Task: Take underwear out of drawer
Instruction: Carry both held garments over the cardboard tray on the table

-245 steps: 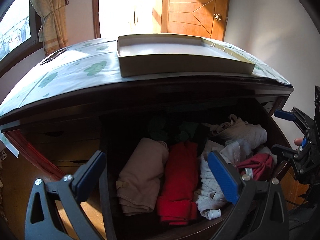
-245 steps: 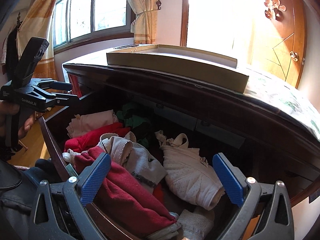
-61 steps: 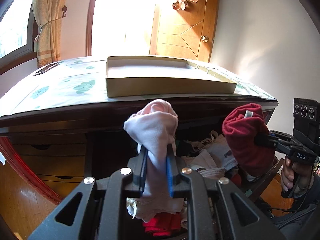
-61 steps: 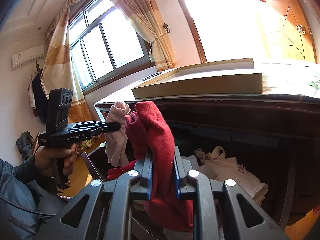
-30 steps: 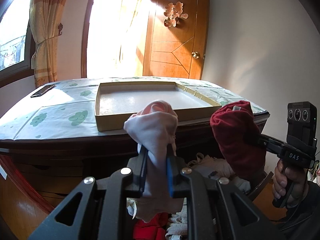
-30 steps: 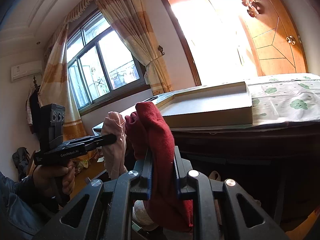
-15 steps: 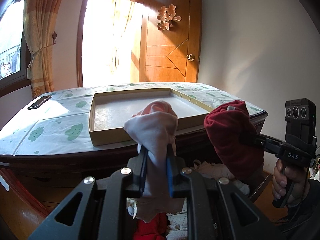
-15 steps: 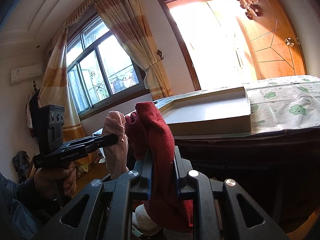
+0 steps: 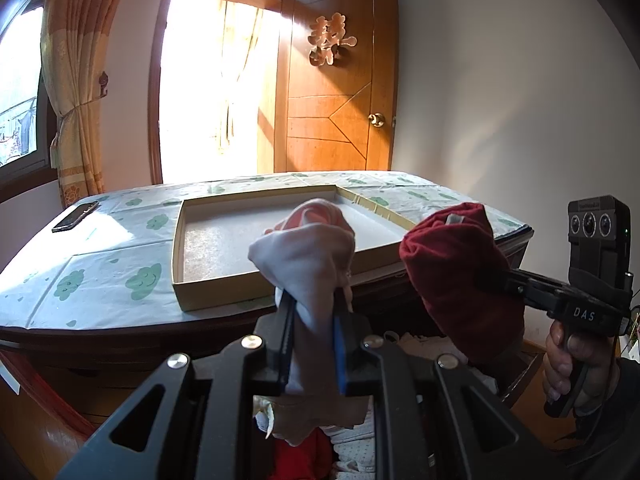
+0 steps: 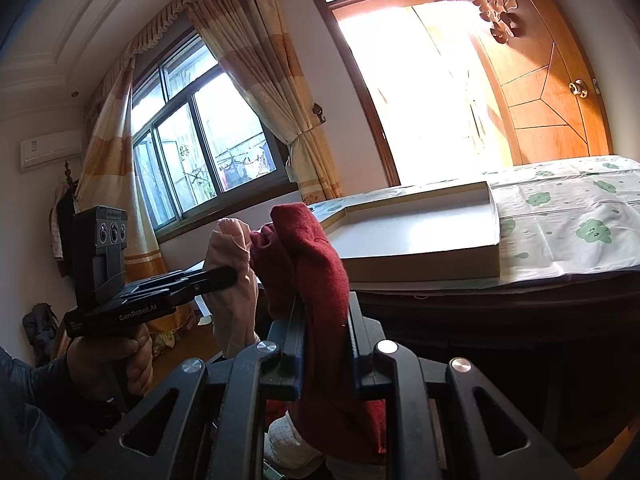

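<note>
Left wrist view: our left hand-held gripper (image 9: 312,344) clamps the soft pink underwear (image 9: 308,256) mid-fold; right hand-held gripper (image 9: 506,276) pinches the limp red underwear (image 9: 456,264), light, bunched.

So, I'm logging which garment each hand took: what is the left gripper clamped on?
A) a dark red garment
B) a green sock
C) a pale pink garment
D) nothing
C: the left gripper is shut on the pale pink garment; the dark red garment hangs from the right gripper.

open air above the dresser, a shallow tray in the way

the cardboard tray (image 9: 224,296) sits mid-top on the dresser (image 9: 100,280); a phone (image 9: 75,216) lies at the far left corner, bare cloth between them.
</note>
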`<action>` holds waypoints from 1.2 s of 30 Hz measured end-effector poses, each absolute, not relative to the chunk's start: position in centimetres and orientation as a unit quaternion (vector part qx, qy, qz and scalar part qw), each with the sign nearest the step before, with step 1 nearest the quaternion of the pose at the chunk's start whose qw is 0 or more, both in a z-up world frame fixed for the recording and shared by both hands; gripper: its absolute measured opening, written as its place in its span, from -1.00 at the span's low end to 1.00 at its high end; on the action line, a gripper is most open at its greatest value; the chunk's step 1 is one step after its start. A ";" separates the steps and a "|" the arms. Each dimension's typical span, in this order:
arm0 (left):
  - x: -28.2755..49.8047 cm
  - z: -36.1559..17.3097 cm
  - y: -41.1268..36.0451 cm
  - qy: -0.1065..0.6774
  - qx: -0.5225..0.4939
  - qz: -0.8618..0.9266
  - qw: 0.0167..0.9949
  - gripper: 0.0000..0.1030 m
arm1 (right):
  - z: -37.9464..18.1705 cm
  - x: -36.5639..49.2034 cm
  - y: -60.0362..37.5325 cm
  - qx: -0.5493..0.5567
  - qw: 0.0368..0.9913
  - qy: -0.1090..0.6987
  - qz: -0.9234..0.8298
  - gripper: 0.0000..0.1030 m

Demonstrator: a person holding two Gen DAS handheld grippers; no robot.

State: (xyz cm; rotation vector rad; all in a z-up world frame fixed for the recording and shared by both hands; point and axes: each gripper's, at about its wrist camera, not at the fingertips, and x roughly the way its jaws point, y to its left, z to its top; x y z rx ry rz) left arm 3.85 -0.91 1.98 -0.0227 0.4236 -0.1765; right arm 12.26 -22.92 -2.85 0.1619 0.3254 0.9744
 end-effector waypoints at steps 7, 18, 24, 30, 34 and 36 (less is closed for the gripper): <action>4.3 2.6 -1.2 0.207 -0.006 -0.090 0.974 -0.72 | -2.3 12.4 -23.0 0.080 0.870 0.150 0.464 -0.64; 5.1 3.3 -1.4 0.207 -0.001 -0.094 0.974 -0.72 | -1.5 12.3 -23.0 0.078 0.871 0.145 0.463 -0.64; 5.7 4.0 -1.0 0.207 -0.005 -0.095 0.974 -0.72 | -0.5 12.6 -22.9 0.075 0.872 0.140 0.462 -0.64; 6.4 5.3 -1.3 0.202 0.005 -0.097 0.975 -0.72 | 0.5 13.2 -22.4 0.069 0.874 0.136 0.461 -0.64; 7.4 6.1 -1.5 0.201 0.013 -0.096 0.975 -0.72 | 1.3 13.8 -22.1 0.062 0.877 0.133 0.457 -0.64; 8.0 6.5 -1.5 0.201 0.015 -0.097 0.975 -0.72 | 1.8 14.2 -21.9 0.058 0.879 0.133 0.454 -0.64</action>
